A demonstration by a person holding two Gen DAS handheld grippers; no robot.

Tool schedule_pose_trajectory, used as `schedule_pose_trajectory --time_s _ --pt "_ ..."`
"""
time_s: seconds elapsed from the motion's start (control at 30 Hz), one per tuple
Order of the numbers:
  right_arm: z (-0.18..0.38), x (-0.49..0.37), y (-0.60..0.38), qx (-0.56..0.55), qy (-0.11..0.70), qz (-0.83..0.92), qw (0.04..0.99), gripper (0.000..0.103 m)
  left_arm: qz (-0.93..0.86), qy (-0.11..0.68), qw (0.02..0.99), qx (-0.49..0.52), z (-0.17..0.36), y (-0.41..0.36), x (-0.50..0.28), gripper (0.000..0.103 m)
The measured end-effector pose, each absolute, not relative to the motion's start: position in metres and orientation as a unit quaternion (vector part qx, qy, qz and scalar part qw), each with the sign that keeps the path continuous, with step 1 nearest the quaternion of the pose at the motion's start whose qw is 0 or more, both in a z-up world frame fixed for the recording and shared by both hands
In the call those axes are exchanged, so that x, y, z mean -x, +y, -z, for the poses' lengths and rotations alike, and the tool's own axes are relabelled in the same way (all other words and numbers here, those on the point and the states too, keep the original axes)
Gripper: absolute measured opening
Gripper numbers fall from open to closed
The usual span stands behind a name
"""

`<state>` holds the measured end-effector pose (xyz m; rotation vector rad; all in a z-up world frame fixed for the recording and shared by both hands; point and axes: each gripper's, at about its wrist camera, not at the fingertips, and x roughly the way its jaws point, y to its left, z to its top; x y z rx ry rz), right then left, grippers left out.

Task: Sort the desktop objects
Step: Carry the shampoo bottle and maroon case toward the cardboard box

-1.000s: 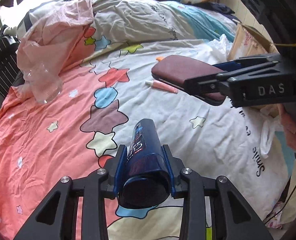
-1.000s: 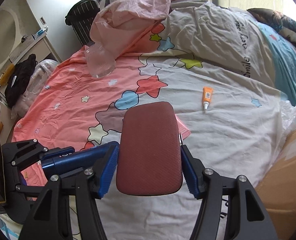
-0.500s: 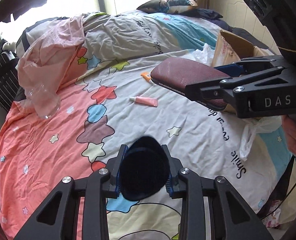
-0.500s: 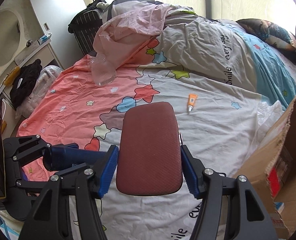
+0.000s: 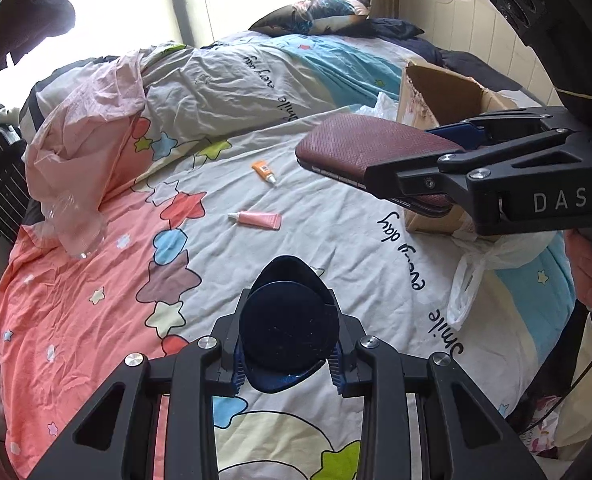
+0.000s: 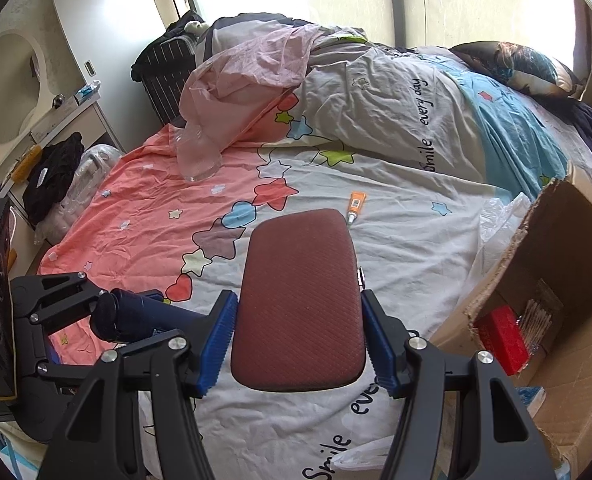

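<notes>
Bed below; left hand-held gripper clamps dark bottle, label hidden; right hand-held gripper clamps maroon case.

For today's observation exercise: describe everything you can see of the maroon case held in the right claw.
The maroon case is a flat, rounded-corner rectangle with a quilted, leather-like cover and a metal-edged seam along its side. The right claw clamps its long edges between blue pads, holding it lifted above the bedspread, touching nothing else, beside the cardboard box.
</notes>
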<state>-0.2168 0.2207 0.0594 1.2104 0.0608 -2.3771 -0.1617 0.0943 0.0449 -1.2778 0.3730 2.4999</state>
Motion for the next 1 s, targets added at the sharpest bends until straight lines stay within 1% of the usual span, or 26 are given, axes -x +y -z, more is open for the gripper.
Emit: schedule_pose_trajectory --time_s 0.07,0.1,0.13,0.17,0.3,0.57,0.6,0.63,0.67,0.7,0.77,0.93,1.0 --pt "-0.064 0.214 0.226 -0.438 0.021 0.868 0.232 0.056 -0.873 0.133 0.157 0.442 -0.05 0.099 0.162 0.032" --pt "-0.066 0.214 0.23 -0.438 0.018 0.869 0.23 0.032 -0.874 0.133 0.158 0.439 -0.053 0.102 0.162 0.032" --pt "-0.068 0.213 0.234 -0.44 0.012 0.869 0.228 0.019 -0.875 0.134 0.16 0.437 -0.056 0.105 0.162 0.032" --pt "-0.07 0.213 0.237 -0.442 0.008 0.867 0.23 0.015 -0.875 0.135 0.161 0.435 -0.058 0.108 0.163 0.032" --pt "-0.068 0.213 0.249 -0.448 0.008 0.866 0.222 0.015 -0.873 0.133 0.175 0.436 -0.06 0.12 0.165 0.032" --pt "-0.046 0.199 0.256 -0.462 0.023 0.861 0.211 0.015 -0.866 0.146 0.187 0.44 -0.054 0.141 0.162 0.032" --pt "-0.041 0.197 0.257 -0.467 0.027 0.859 0.21 0.017 -0.865 0.149 0.188 0.441 -0.053 0.144 0.161 0.032" --pt "-0.035 0.193 0.257 -0.474 0.032 0.855 0.21 0.019 -0.863 0.151 0.189 0.443 -0.05 0.145 0.16 0.032" --pt "-0.028 0.19 0.256 -0.481 0.037 0.85 0.21 0.025 -0.862 0.152 0.19 0.444 -0.048 0.146 0.158 0.032" --pt "-0.022 0.187 0.256 -0.489 0.042 0.846 0.21 0.035 -0.861 0.153 0.191 0.446 -0.045 0.146 0.156 0.032" --pt "-0.007 0.181 0.256 -0.504 0.051 0.836 0.21 0.045 -0.858 0.153 0.192 0.45 -0.039 0.146 0.154 0.032" --pt "0.027 0.172 0.26 -0.535 0.054 0.819 0.199 0.049 -0.851 0.155 0.198 0.462 -0.022 0.148 0.146 0.032" --pt "0.033 0.17 0.261 -0.539 0.056 0.817 0.196 0.055 -0.847 0.156 0.2 0.467 -0.015 0.148 0.141 0.032"
